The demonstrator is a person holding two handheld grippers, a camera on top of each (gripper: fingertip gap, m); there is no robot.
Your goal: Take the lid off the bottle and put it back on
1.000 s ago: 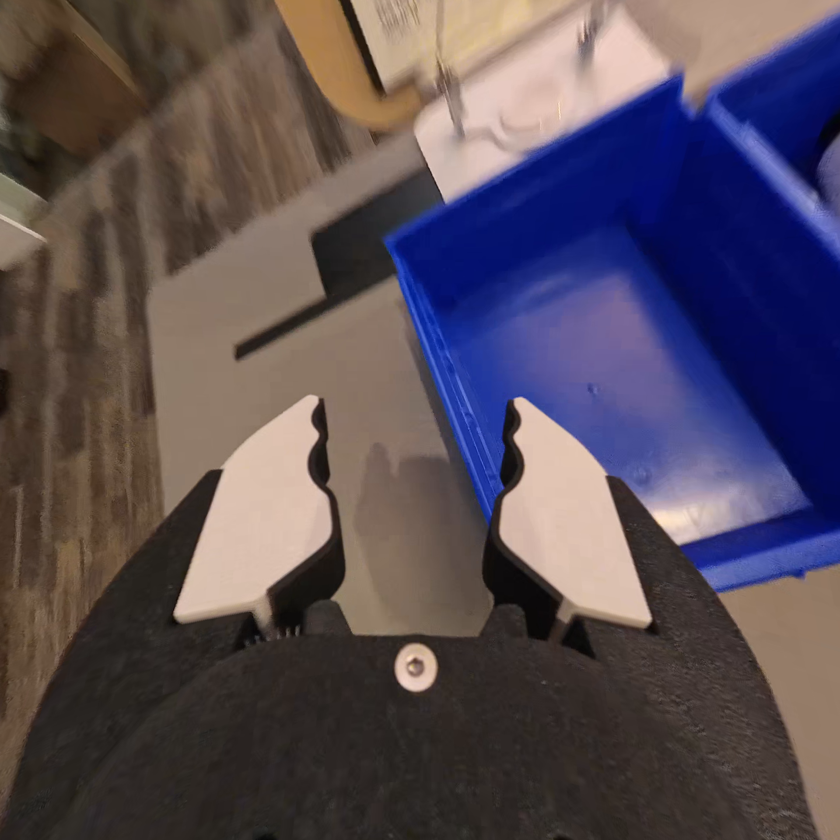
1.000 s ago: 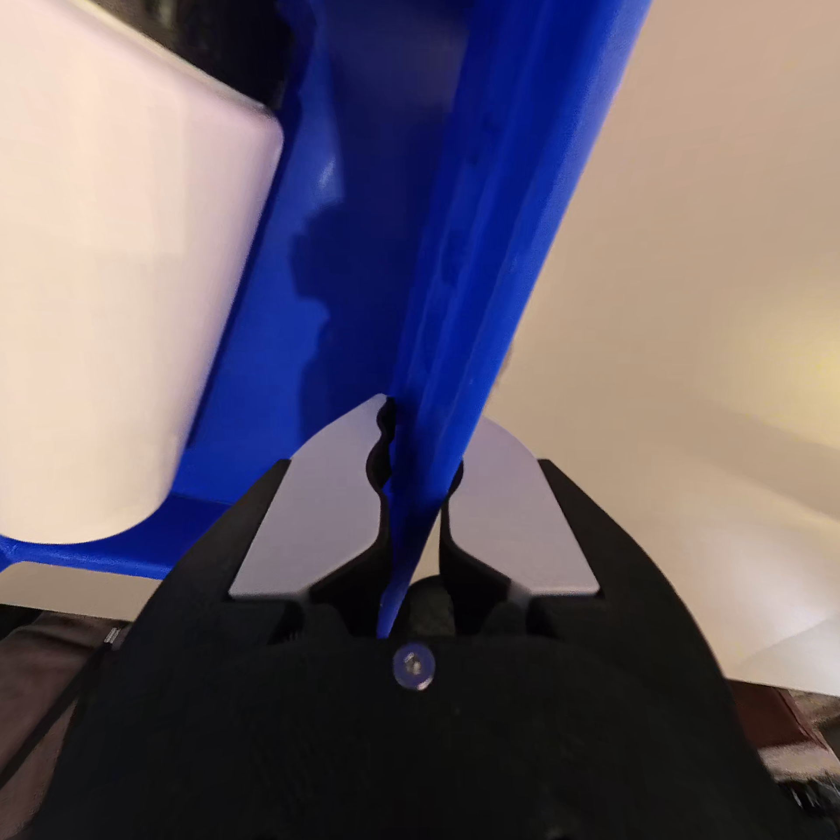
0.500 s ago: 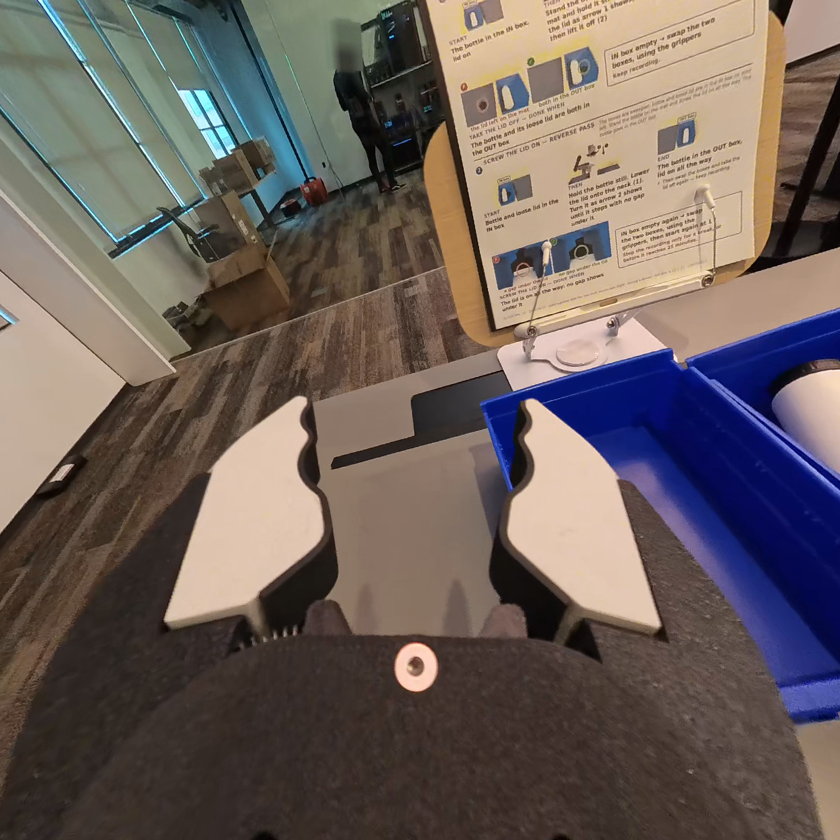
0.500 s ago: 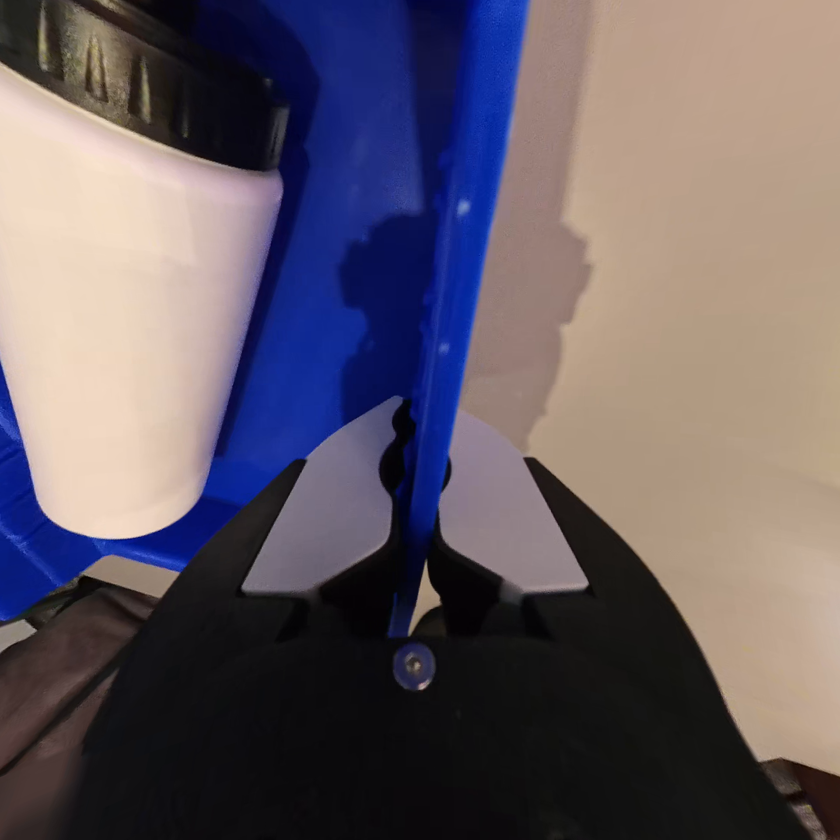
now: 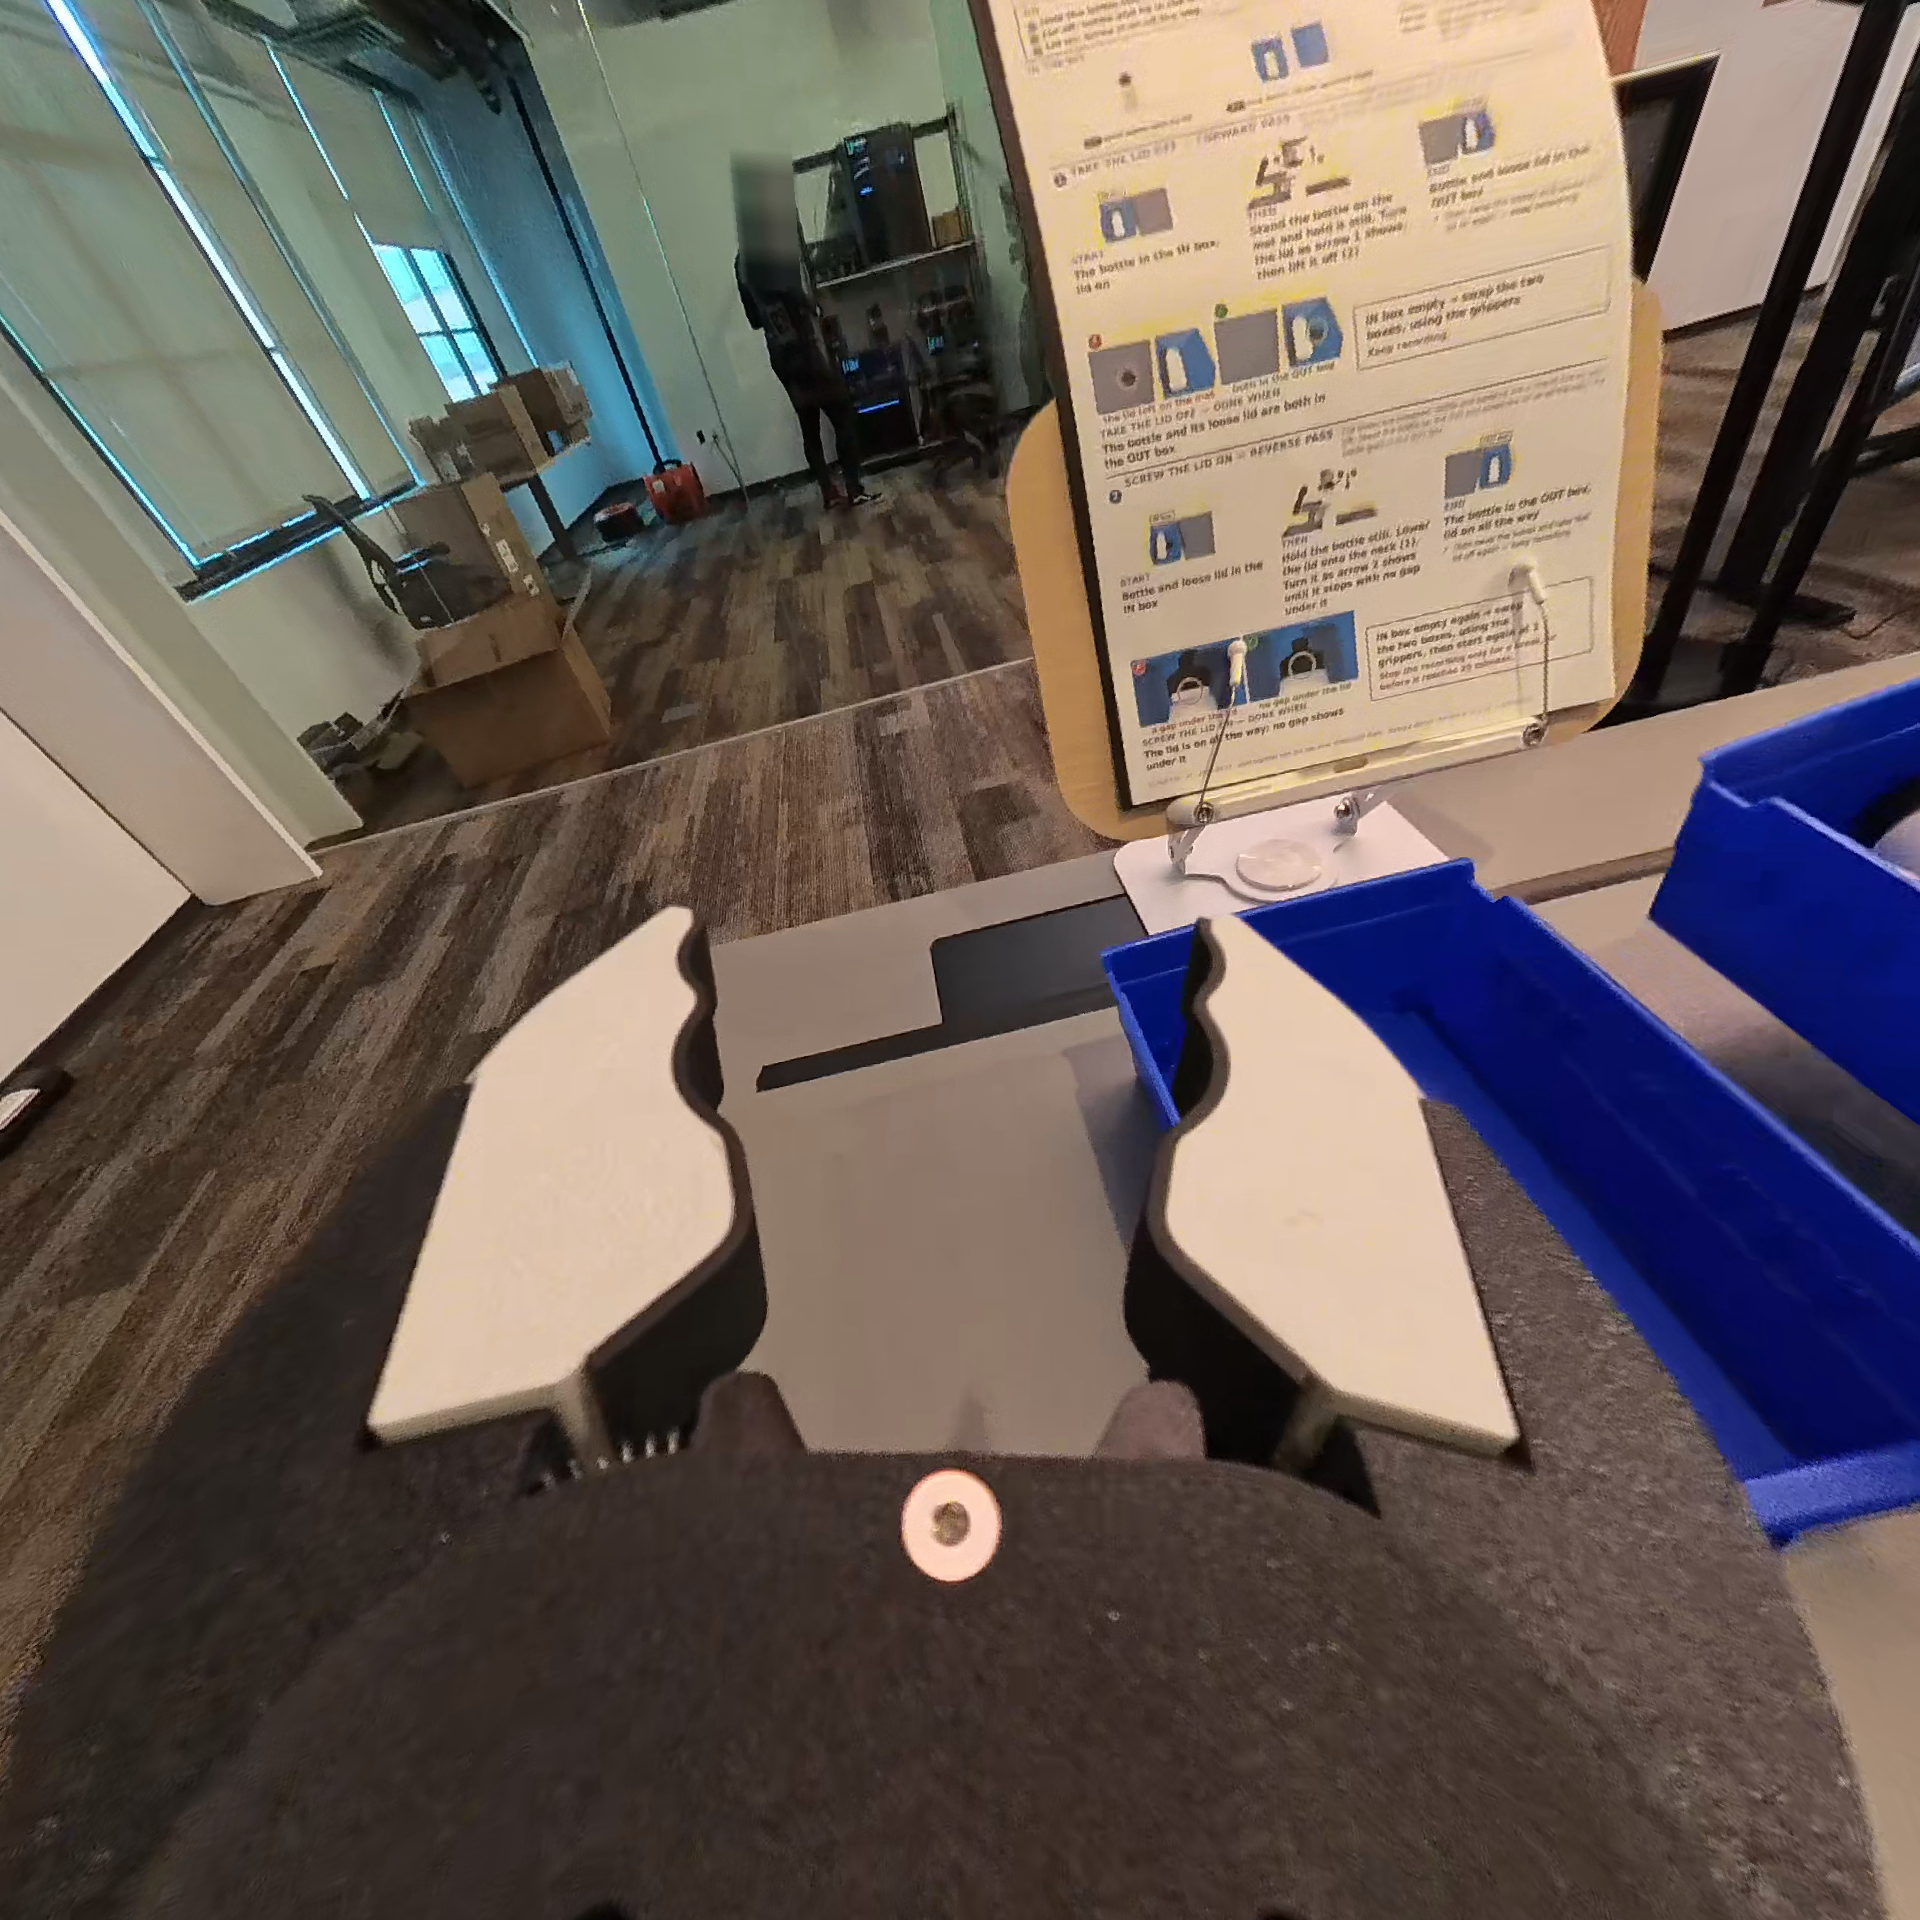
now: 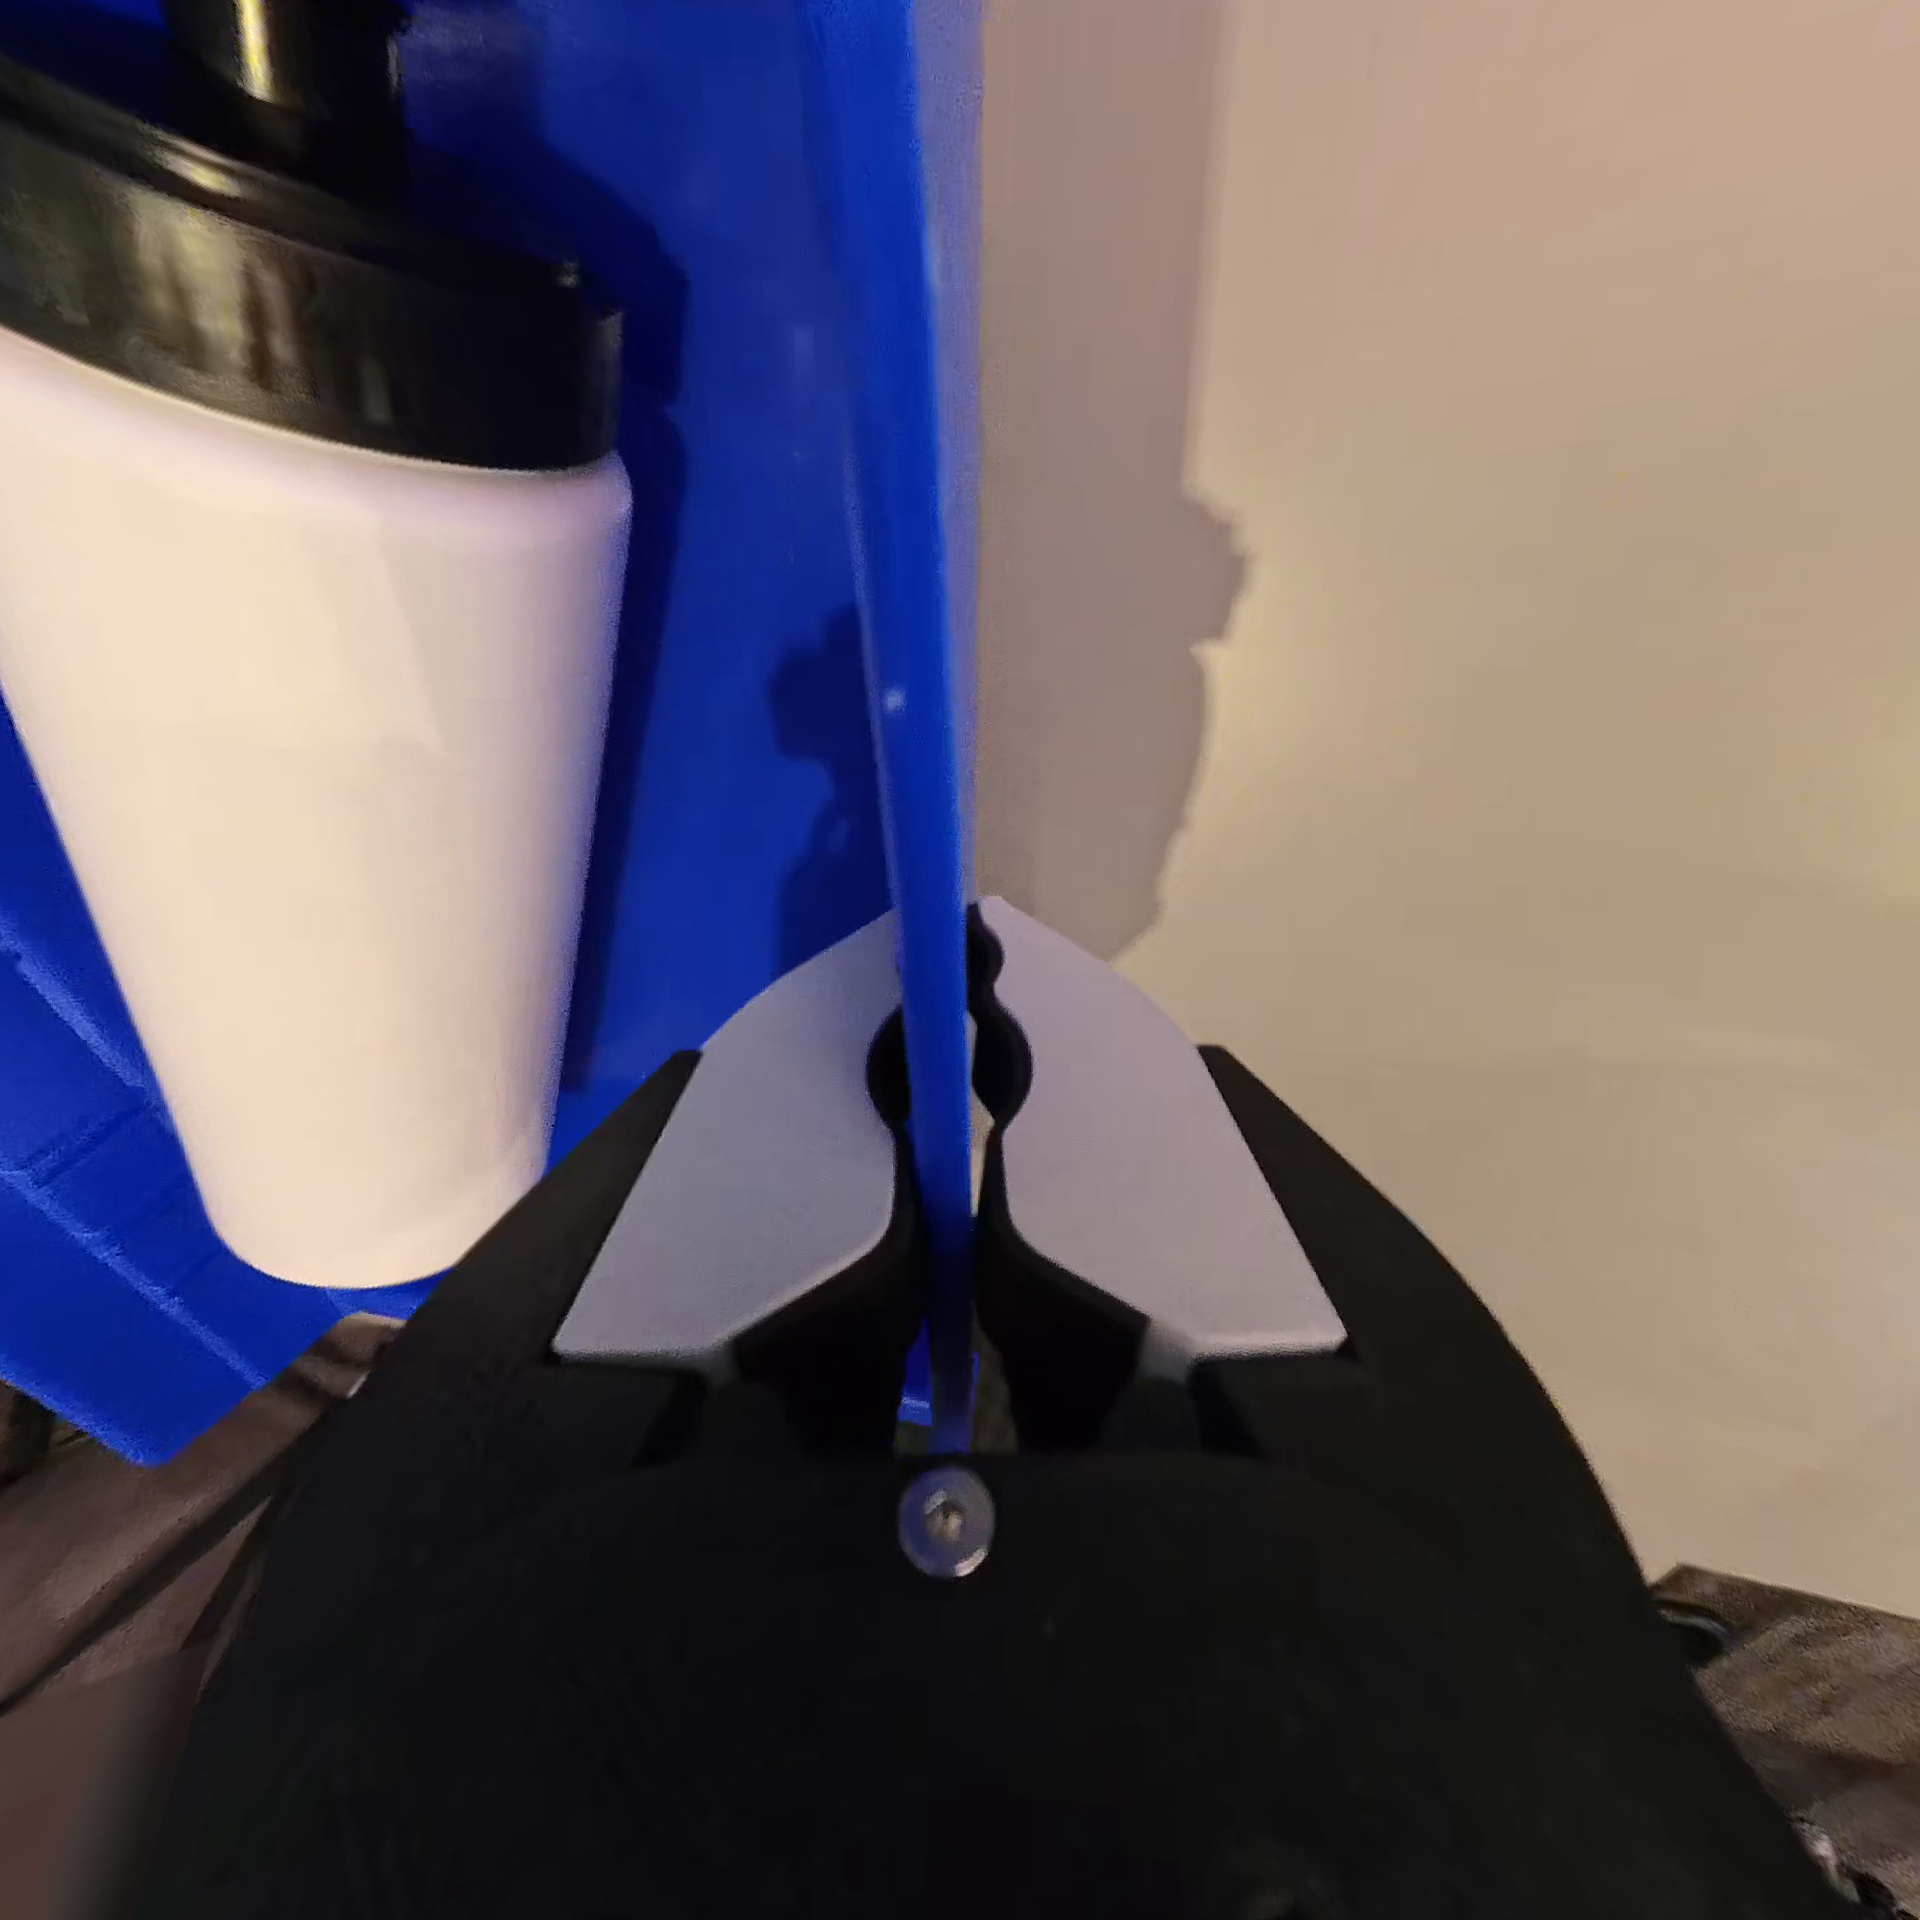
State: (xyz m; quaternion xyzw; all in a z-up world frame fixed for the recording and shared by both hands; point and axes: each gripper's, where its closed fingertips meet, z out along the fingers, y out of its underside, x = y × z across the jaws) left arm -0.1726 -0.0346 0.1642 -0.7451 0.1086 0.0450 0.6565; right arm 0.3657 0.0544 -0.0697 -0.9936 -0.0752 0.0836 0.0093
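Right tool (image 6: 940, 940) clamps bin wall (image 6: 914, 582) beside lidded bottle (image 6: 312, 831); left tool (image 5: 951, 945) gapes.

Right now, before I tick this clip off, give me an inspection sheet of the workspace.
Surface: grey tabletop with a black mat at its far side.
Job's things: white bottle lying in a blue bin, black lid on it.
Clutter: a second blue bin, empty as far as shown; instruction sheet on a stand behind it.
Grippers: left gripper open over the tabletop, holding nothing; right gripper shut on the bottle bin's side wall.
Cables: nothing seen on the table.
Surroundings: wood-pattern floor, cardboard boxes, windows, shelving, a person standing far off.
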